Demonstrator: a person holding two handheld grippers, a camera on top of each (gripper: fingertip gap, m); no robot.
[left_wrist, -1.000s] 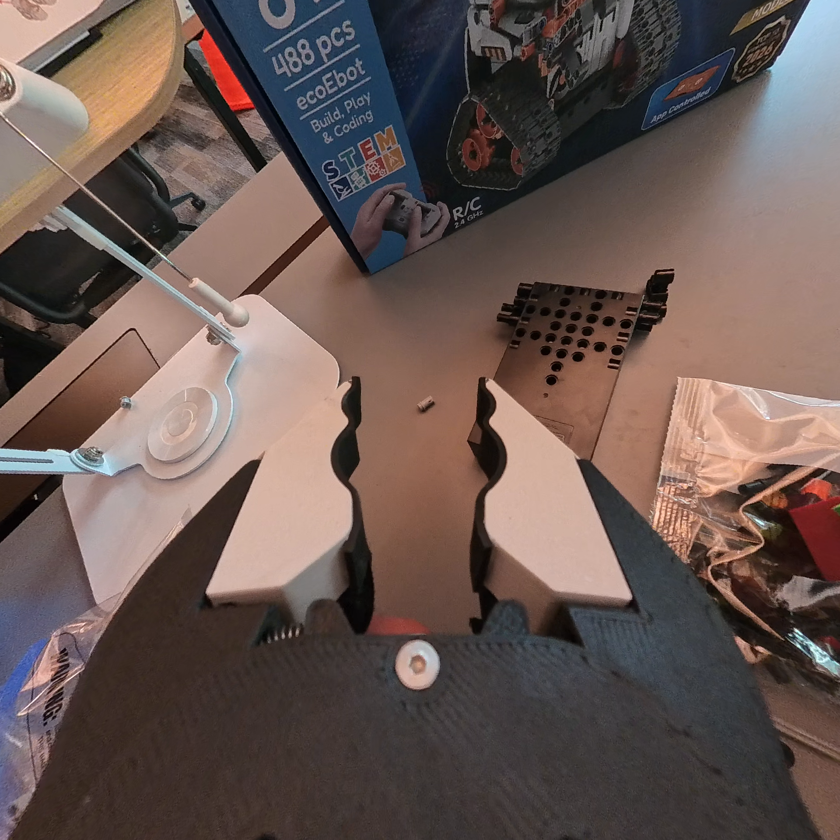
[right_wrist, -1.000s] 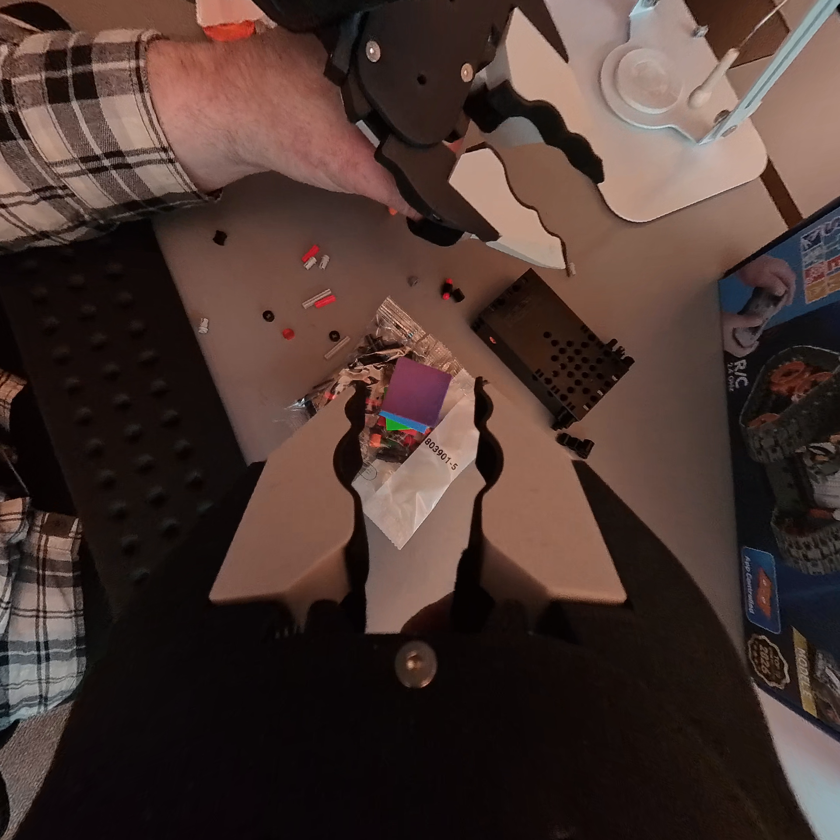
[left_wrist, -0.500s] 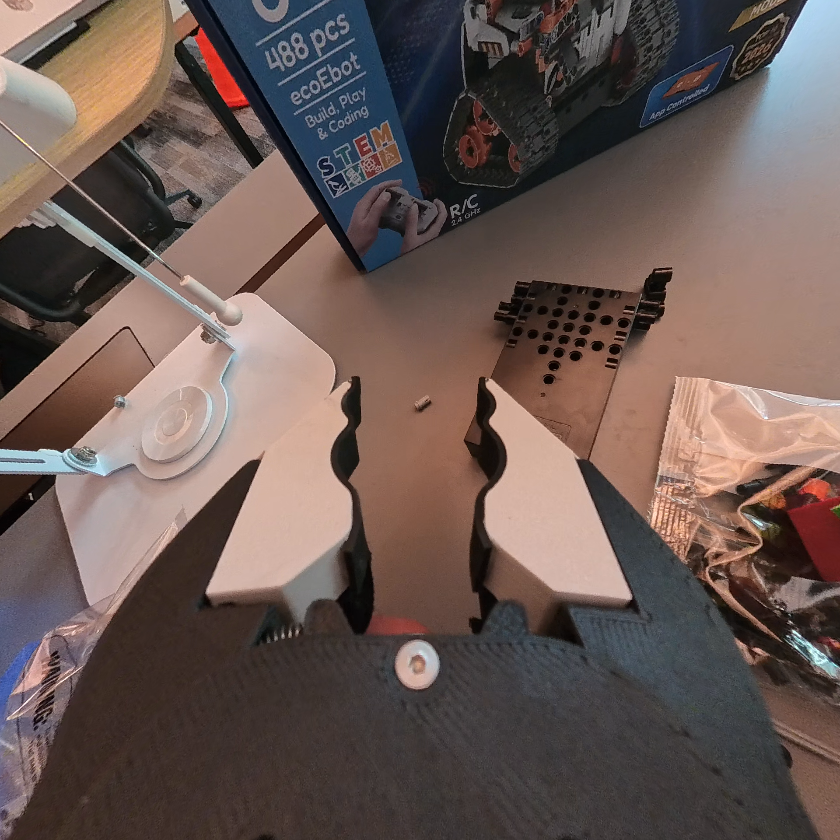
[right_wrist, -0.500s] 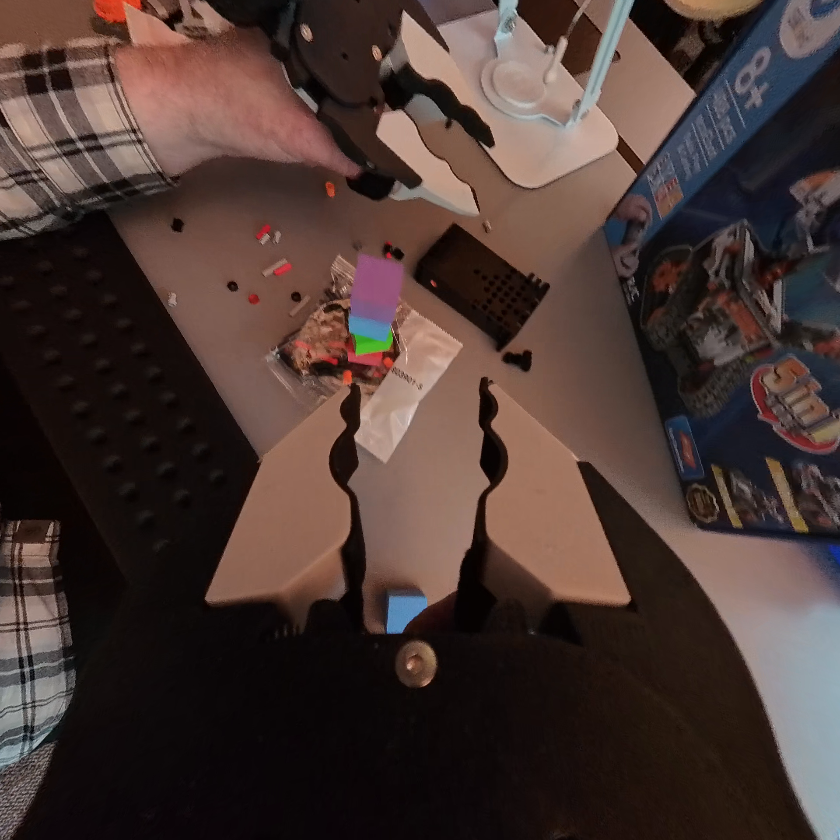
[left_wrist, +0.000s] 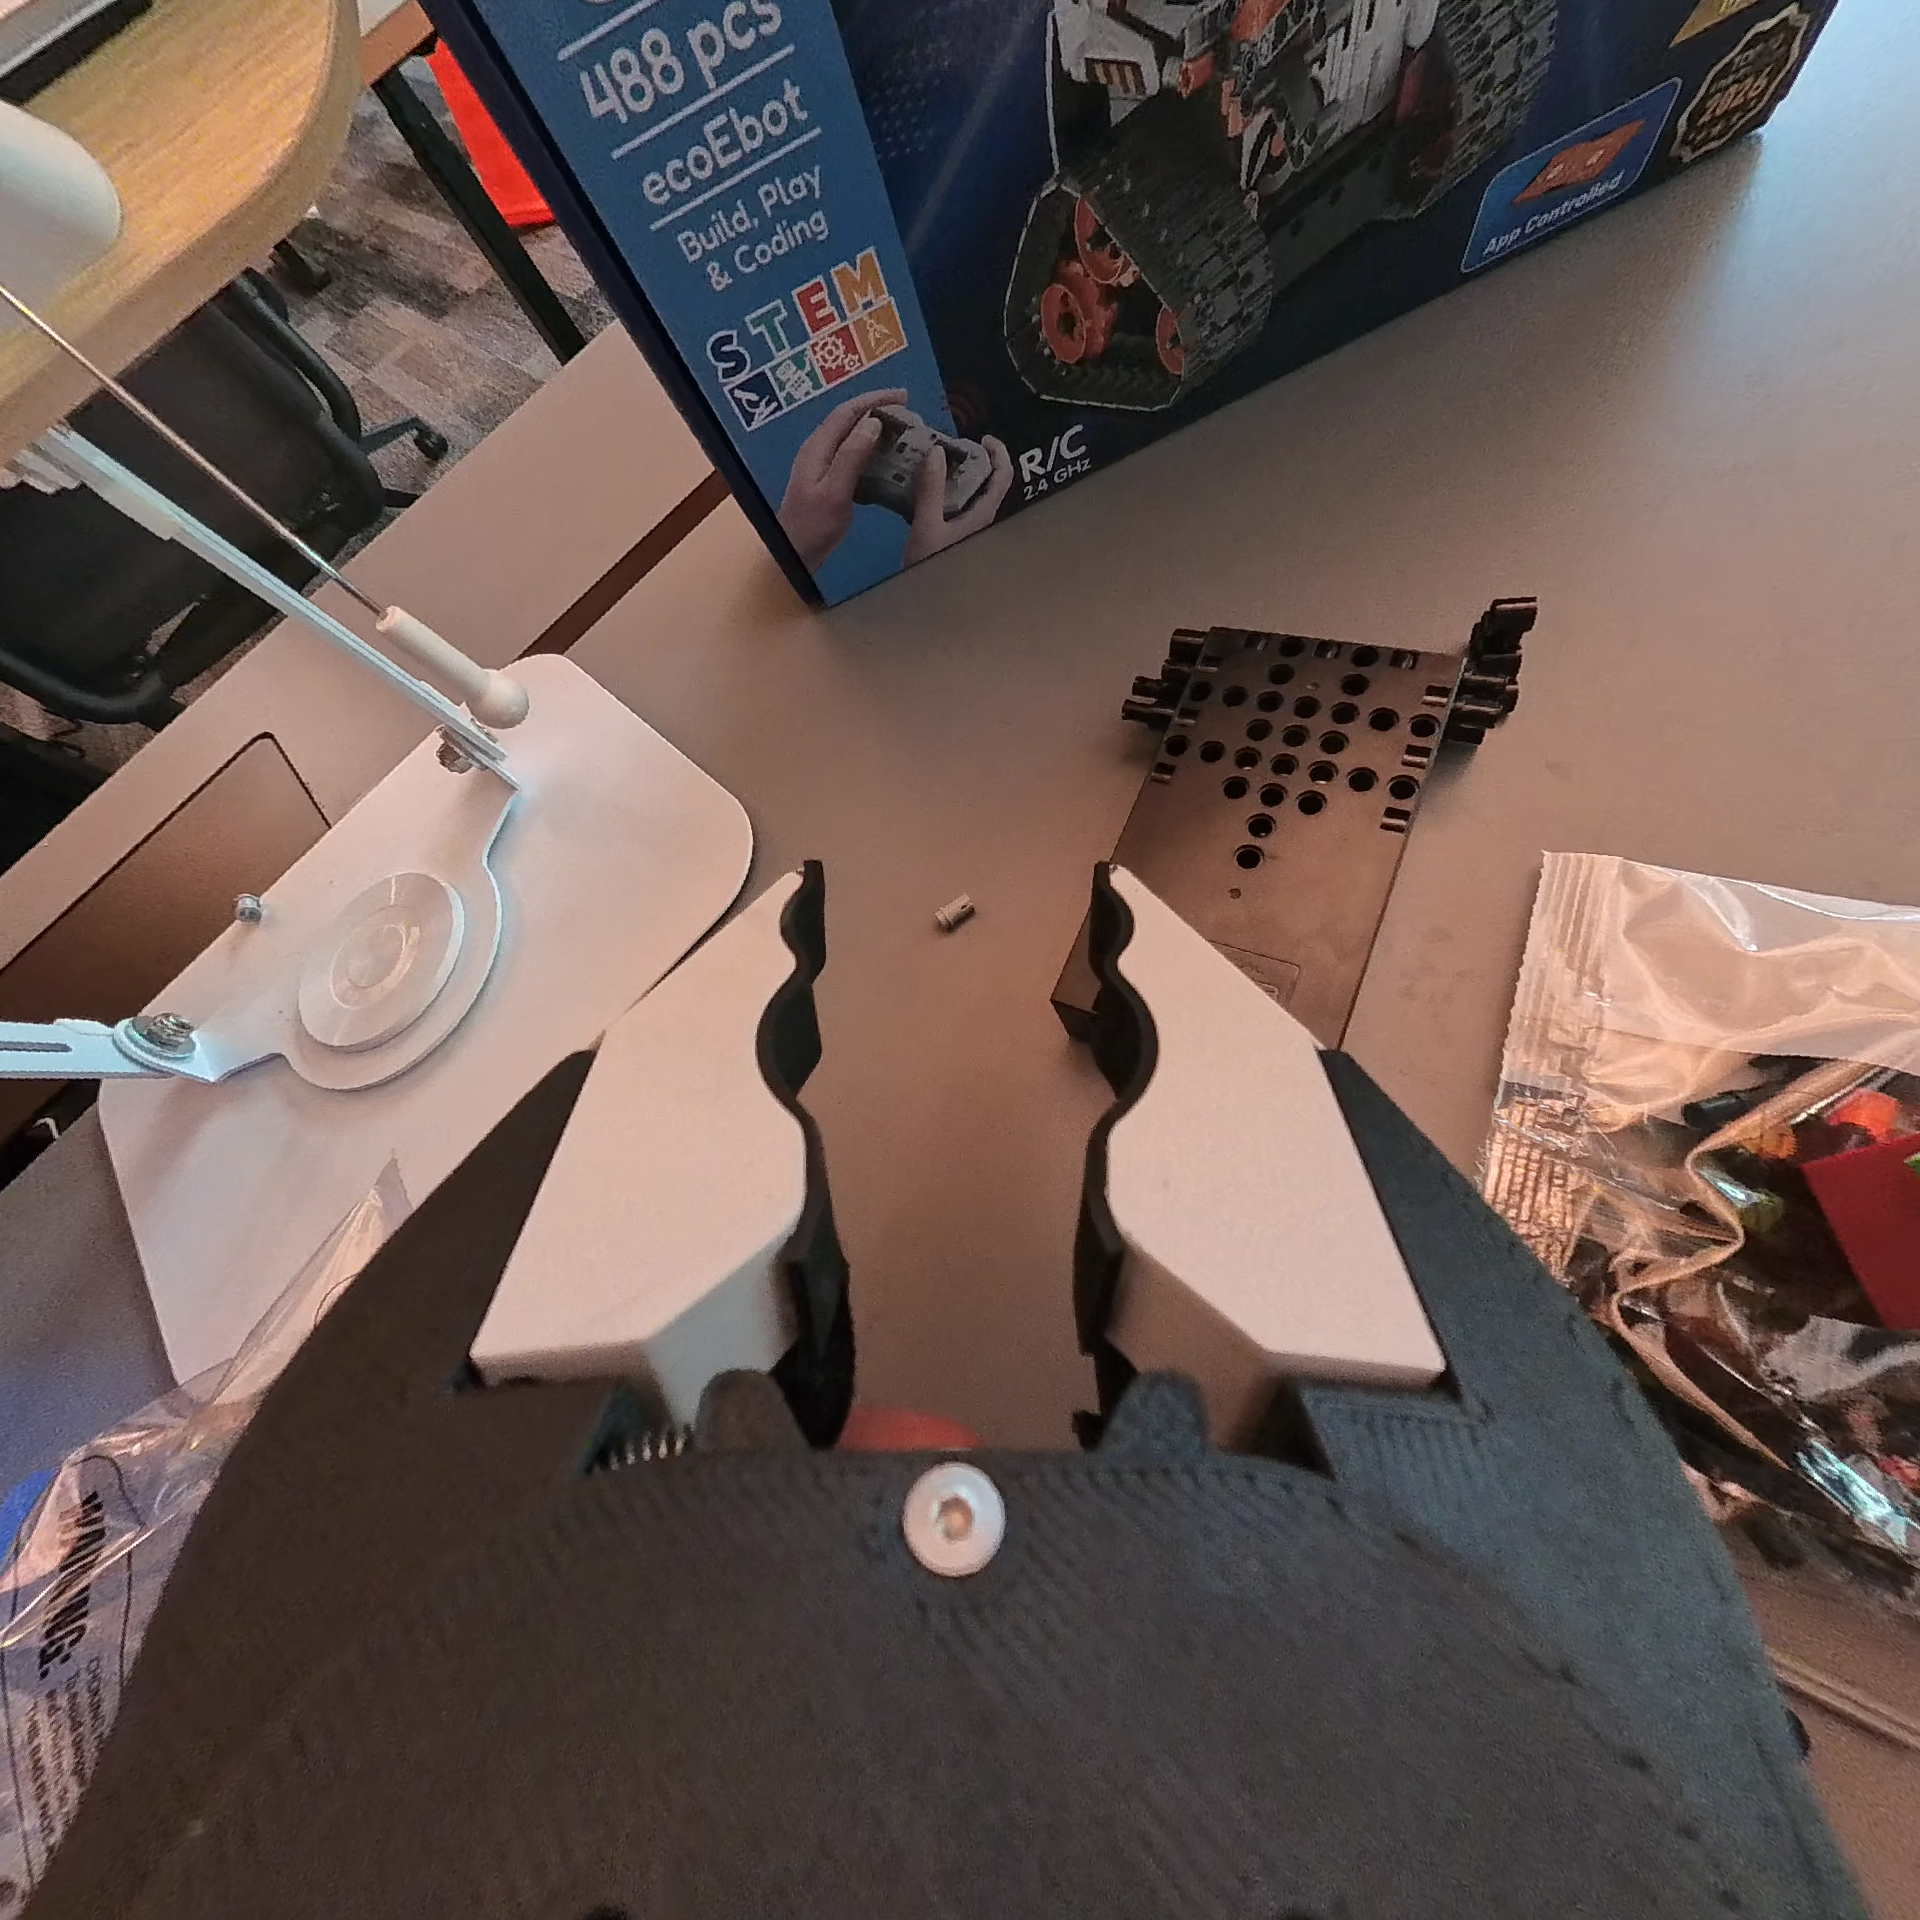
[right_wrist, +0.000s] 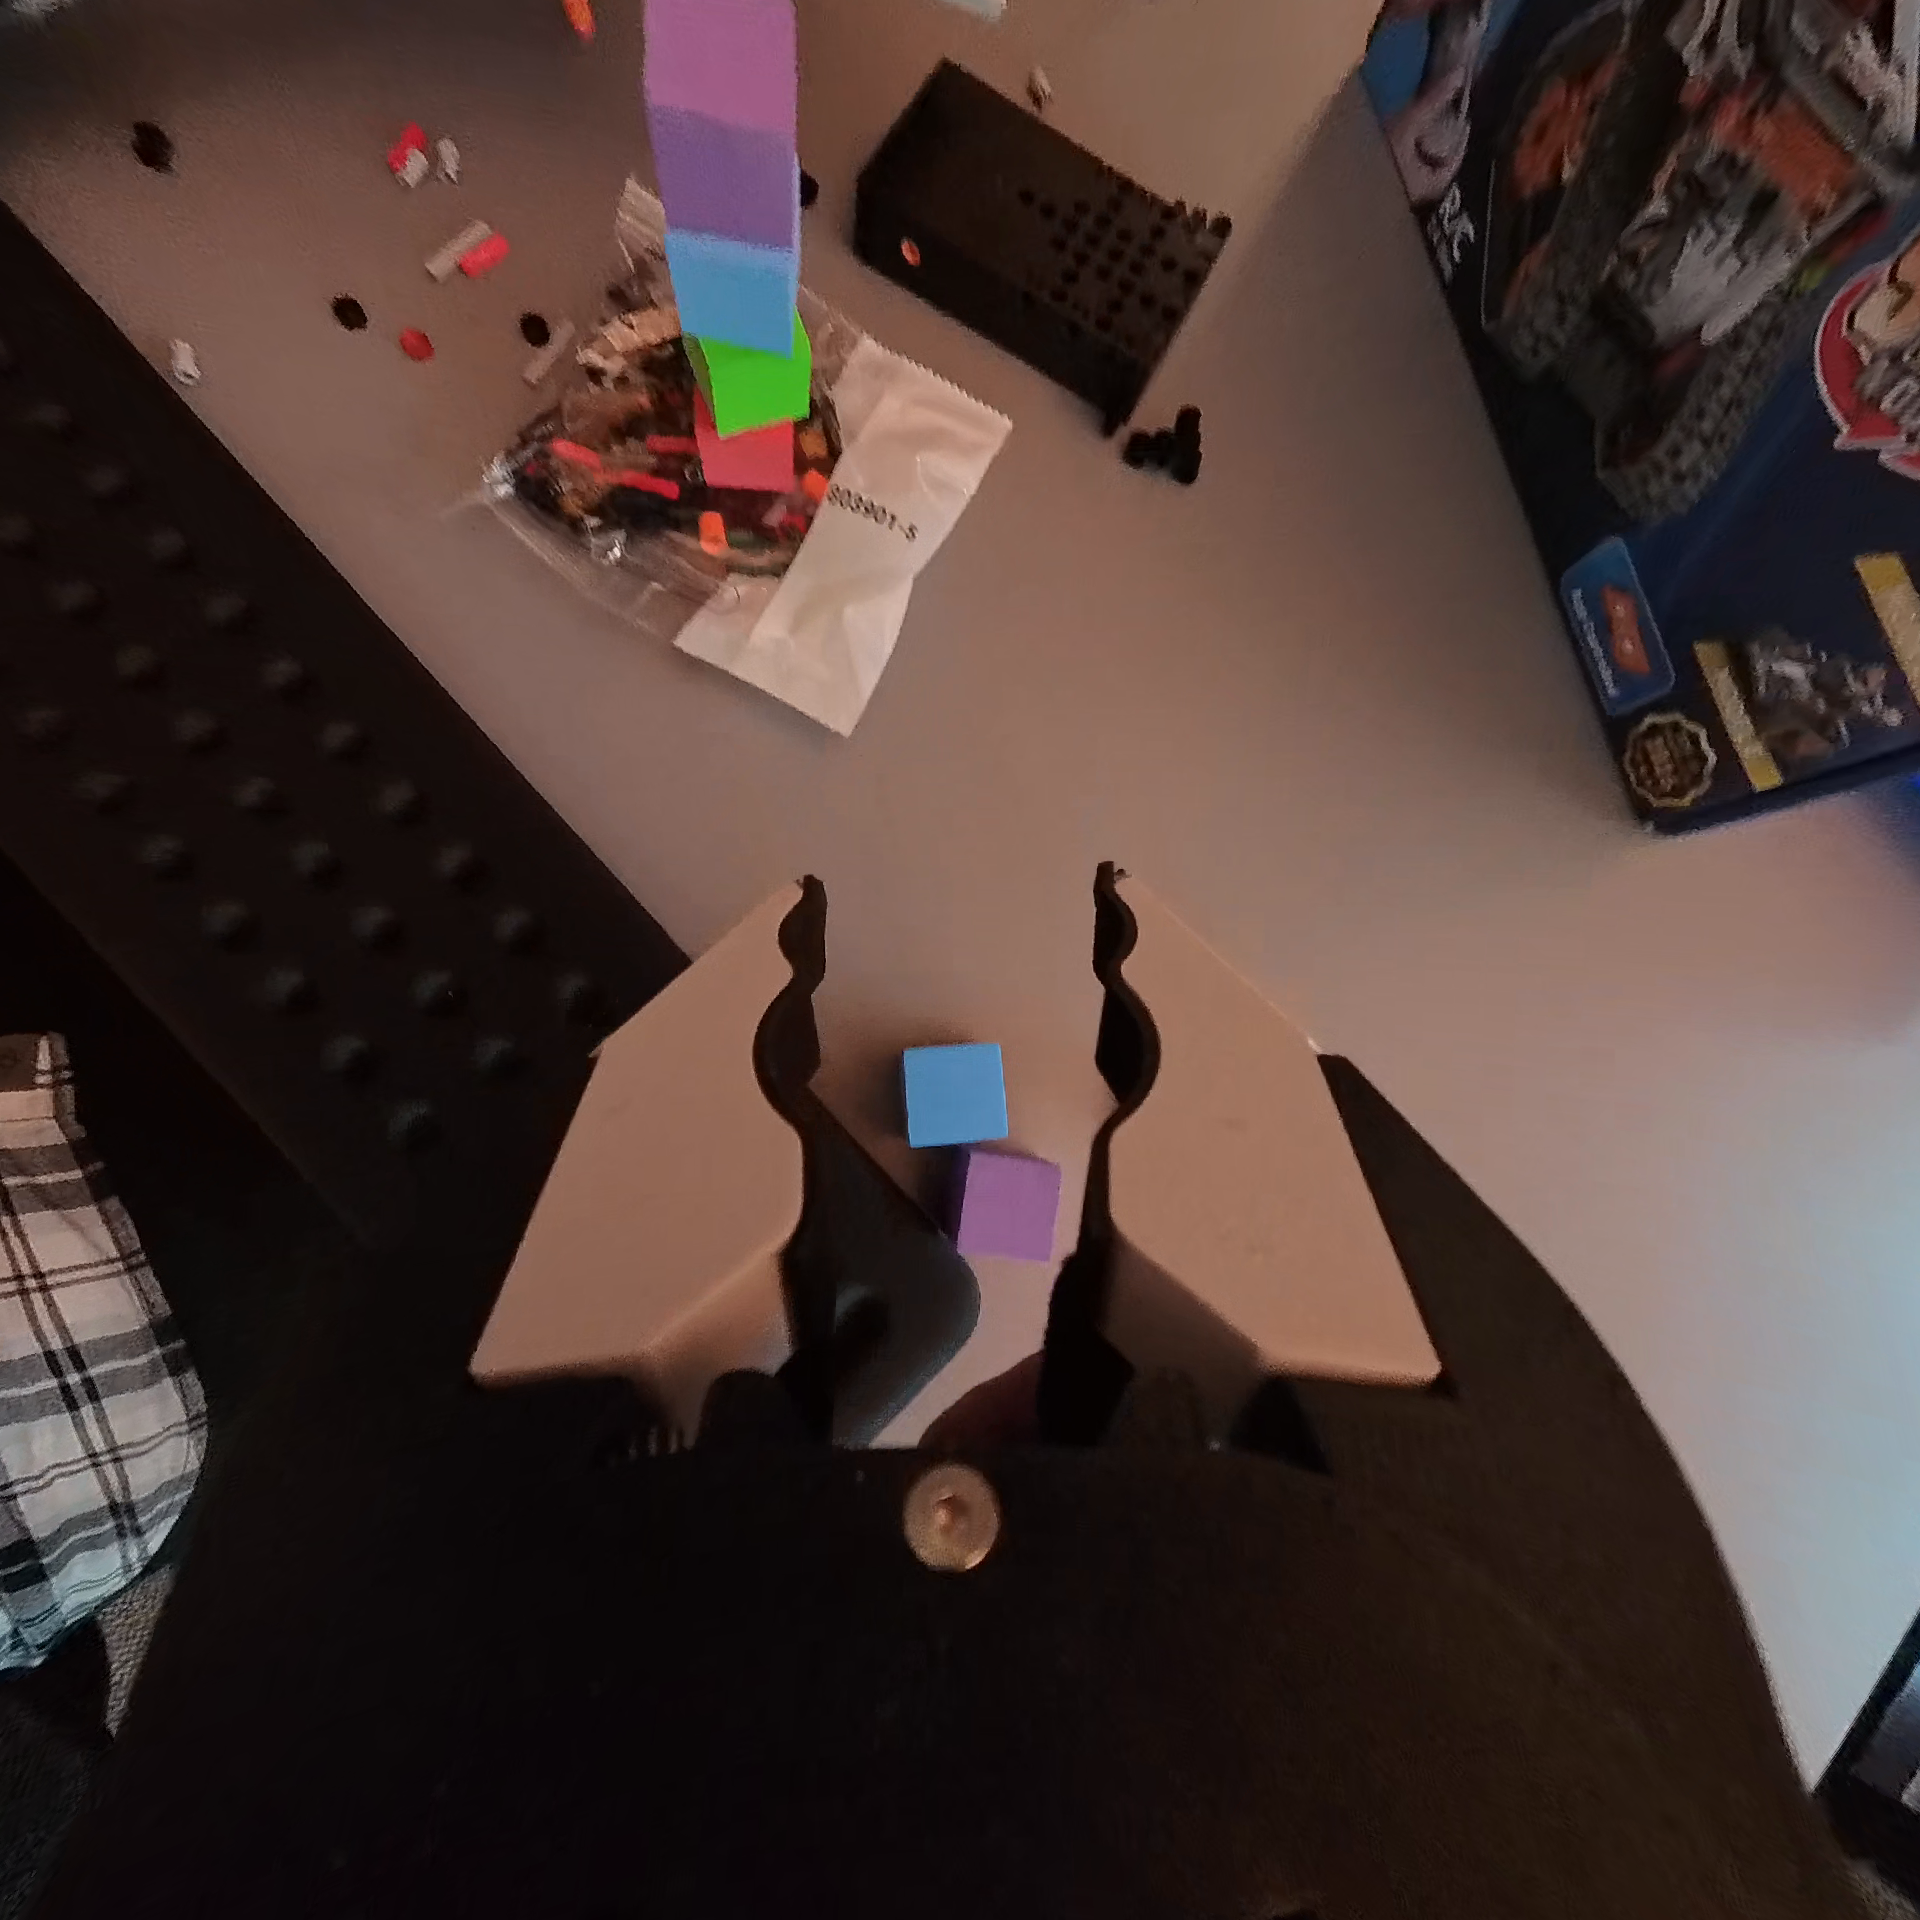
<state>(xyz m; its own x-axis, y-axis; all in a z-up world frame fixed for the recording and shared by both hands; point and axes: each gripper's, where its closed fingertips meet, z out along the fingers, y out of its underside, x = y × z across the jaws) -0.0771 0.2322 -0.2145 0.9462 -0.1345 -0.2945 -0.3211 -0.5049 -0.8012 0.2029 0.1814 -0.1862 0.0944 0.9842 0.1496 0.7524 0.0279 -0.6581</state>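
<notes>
My left gripper (left_wrist: 956, 891) is open and empty, low over the grey table. A tiny grey peg (left_wrist: 954, 914) lies on the table between its fingertips. A black perforated plate (left_wrist: 1299, 810) lies just right of the right fingertip. My right gripper (right_wrist: 958, 881) is open above the table. A blue cube (right_wrist: 954, 1093) and a purple cube (right_wrist: 1006, 1205) lie loose on the table between its fingers, apart from the pads. Farther off, a tall stack of coloured cubes (right_wrist: 738, 260) stands on a clear bag of small parts (right_wrist: 665, 499). The black plate also shows in the right wrist view (right_wrist: 1039, 270).
A big blue toy box (left_wrist: 1039, 208) stands at the back, also seen in the right wrist view (right_wrist: 1714, 364). A white lamp base (left_wrist: 416, 935) is at left, and the parts bag (left_wrist: 1714, 1091) at right. A black studded baseplate (right_wrist: 260, 779), loose small parts (right_wrist: 457, 249) and a plaid sleeve (right_wrist: 62, 1299) show. The tips of one gripper are about 30 cm away from the tips of the other. Measured from the fingertips, the black perforated plate (left_wrist: 1299, 810) is 5 cm or so from the left gripper and 25 cm from the right. It turns up in the right wrist view (right_wrist: 1055, 229) as well.
My right gripper has swung back and away from the bag; the blue and purple cubes now show between its fingers, and the other hand has left its view. My left gripper has barely moved.
</notes>
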